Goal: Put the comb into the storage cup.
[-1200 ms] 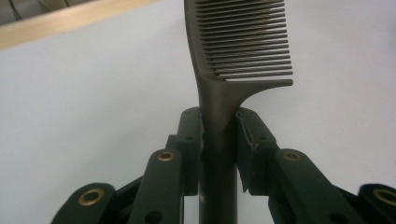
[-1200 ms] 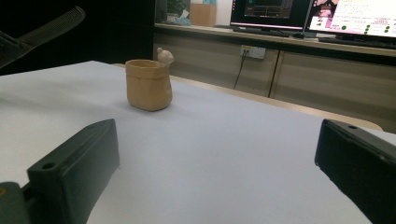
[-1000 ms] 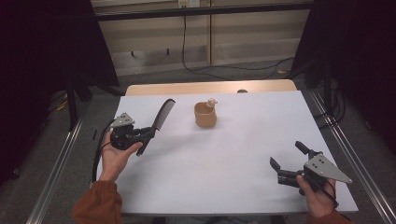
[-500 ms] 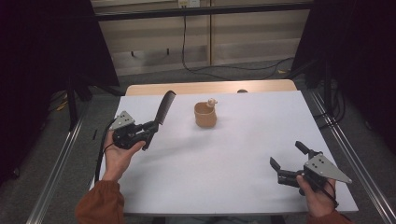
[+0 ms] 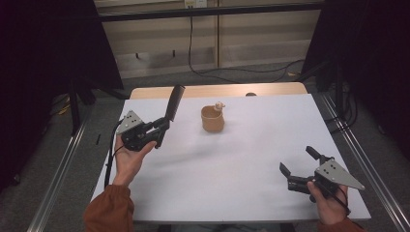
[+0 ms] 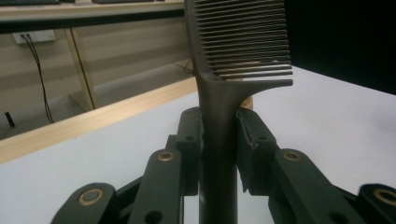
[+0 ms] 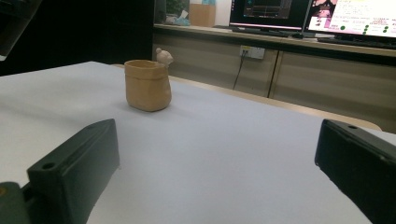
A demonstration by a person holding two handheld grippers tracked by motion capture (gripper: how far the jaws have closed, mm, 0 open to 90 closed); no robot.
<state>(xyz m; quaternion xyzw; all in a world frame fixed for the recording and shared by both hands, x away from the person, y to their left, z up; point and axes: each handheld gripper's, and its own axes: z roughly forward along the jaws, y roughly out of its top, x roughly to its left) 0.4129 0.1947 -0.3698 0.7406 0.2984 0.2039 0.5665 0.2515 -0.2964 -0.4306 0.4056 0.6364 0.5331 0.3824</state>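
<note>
**White tabletop, one comb held above it, one cup standing on it**

White sheeting covers the table [image 5: 232, 164], smooth and bare apart from a faint shadow near the middle. Along the far edge a strip of pale wood [image 5: 270, 90] shows where the cover stops. Aluminium rails [image 5: 58, 174] run down both sides of the table, over a grey floor. Beyond the far edge stands a low beige cabinet wall [image 5: 212, 38] with a socket and a black cable [image 5: 191, 43] hanging from it and trailing across the floor; dark curtains close the room at left and right. From the right gripper view, lit monitors [image 7: 308, 14] sit on a counter behind the table.

At the left side of the table, the left gripper [image 5: 162, 126] is lifted off the surface and its jaws are clamped on the handle of a black comb [image 5: 174, 100]. The comb rises steeply from the jaws, toothed end up and toward the far edge. In the left gripper view both pads [image 6: 189, 135] press flat on the handle, teeth pointing right.

A tan cup [image 5: 212, 119] with a small figure on its rim stands upright on the far middle of the sheet, just right of the comb and apart from it.

Near the front right corner, the right gripper [image 5: 299, 164] is low over the sheet, jaws spread wide with nothing between them, aimed toward the cup.
</note>
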